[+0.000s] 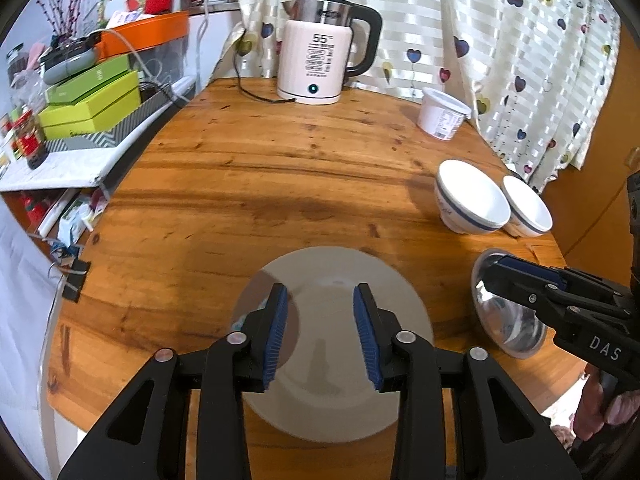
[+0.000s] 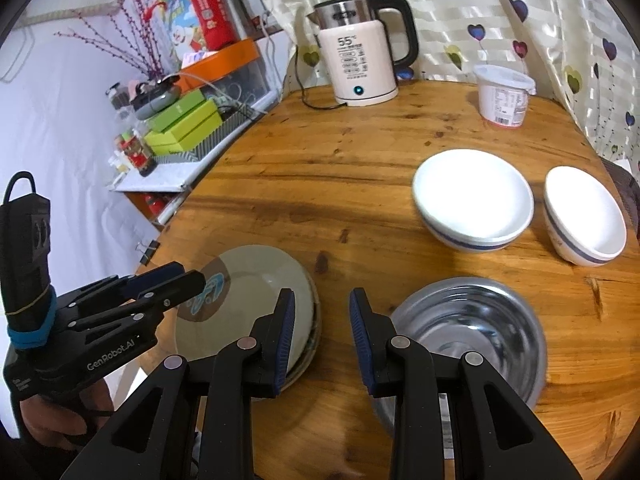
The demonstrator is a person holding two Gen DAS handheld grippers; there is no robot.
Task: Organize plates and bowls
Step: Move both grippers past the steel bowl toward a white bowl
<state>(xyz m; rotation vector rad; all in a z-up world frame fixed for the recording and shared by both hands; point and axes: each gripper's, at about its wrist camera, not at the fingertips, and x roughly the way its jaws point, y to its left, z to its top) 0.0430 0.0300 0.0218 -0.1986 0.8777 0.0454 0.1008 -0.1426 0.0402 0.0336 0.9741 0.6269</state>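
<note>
Left gripper (image 1: 320, 332) jaws apart, empty, above white plate (image 1: 332, 400). Right gripper (image 2: 322, 340) apart, empty; steel bowl (image 2: 476, 328) just right. Approach rims squarely before closing.

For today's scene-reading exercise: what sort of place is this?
Probably a home dining or kitchen corner: an electric kettle on a wooden table, white bowls, and heart-print curtains behind.
</note>
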